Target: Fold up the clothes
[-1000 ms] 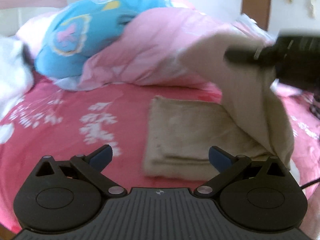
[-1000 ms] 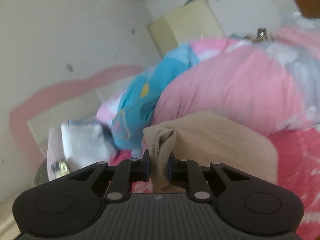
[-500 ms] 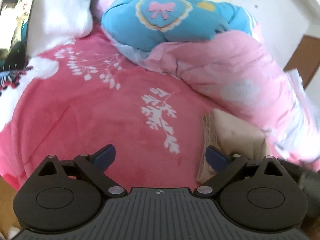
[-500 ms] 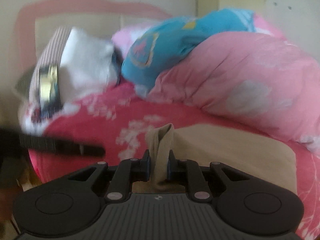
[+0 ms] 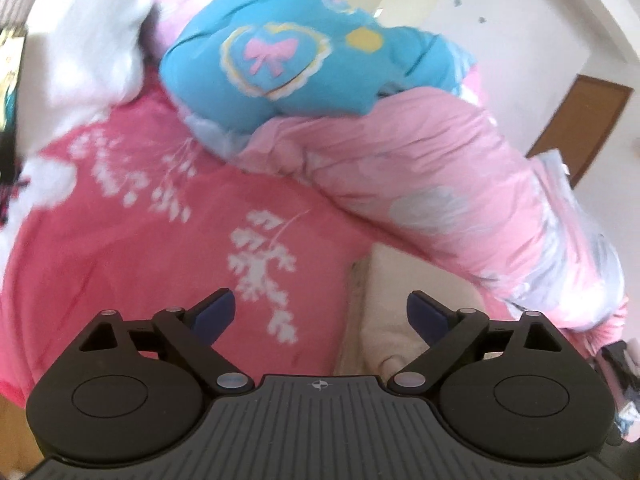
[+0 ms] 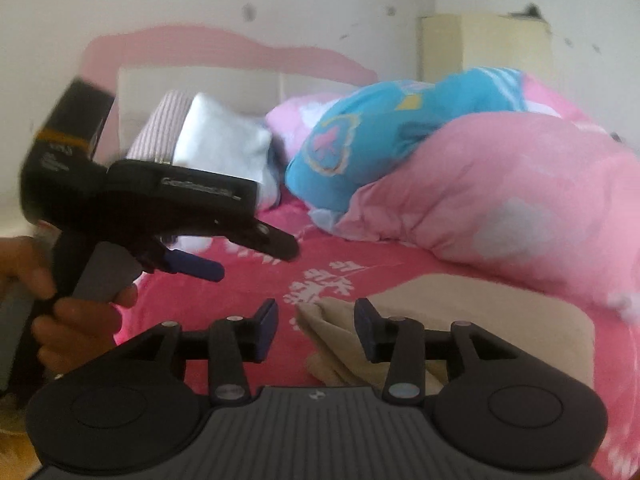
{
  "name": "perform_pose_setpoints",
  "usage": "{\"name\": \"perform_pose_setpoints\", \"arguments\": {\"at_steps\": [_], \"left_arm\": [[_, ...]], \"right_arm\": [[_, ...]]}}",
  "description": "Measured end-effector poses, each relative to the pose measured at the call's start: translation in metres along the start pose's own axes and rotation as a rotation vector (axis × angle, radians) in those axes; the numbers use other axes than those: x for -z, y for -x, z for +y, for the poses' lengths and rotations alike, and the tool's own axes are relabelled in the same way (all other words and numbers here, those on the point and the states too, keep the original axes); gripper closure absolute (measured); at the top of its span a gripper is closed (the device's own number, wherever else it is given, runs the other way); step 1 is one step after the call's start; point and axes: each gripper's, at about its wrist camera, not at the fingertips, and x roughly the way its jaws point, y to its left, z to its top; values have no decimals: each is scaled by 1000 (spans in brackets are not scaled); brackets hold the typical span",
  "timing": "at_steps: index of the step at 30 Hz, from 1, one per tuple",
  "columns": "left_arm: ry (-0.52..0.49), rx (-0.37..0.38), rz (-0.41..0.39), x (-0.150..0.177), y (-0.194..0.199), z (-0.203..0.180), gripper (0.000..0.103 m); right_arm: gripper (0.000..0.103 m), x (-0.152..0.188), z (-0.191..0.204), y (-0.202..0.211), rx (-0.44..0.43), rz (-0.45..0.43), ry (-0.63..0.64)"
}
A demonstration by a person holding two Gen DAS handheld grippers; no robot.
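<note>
Nearest in my left wrist view, my left gripper (image 5: 320, 314) has its blue-tipped fingers spread wide with nothing between them, hovering over the bed's deep pink sheet (image 5: 140, 248) with its white leaf print; just to the right of the gripper lies the folded beige garment (image 5: 404, 300), flat on the sheet, its stacked edges showing on its left side; beyond it a pale pink duvet (image 5: 440, 184) is bunched up, with a blue cushion (image 5: 288, 60) bearing a pink bow behind that, and a white pillow (image 5: 88, 40) at far left. In my right wrist view, my right gripper (image 6: 316, 324) is parted, and a loose corner of the beige garment sits in the gap, touching neither pad as far as I can see; the rest of the garment spreads away to the right on the sheet; to the left a hand (image 6: 68, 312) holds the other gripper's handle, raised above the bed; farther back are the duvet, cushion, pillow and a pink headboard (image 6: 224, 48).
</note>
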Motion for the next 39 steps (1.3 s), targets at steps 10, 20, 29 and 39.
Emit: {"name": "perform_pose_setpoints", "arguments": {"at_steps": [10,20,29,39], "left_arm": [[-146,63,56,-17,12,-28,23],[-285,20,42,49,-4,-43,46],[-183,56,23,65,-20,-19,55],[80,307,47,46,-24,14,48]], "right_arm": [[57,37,-99,102,117,-24,-355],[57,48,-110,113,106,-49,-373],[62,-8,-74,33,-3,0,-102],[62,-6,-98,50,42,12,-269]]}}
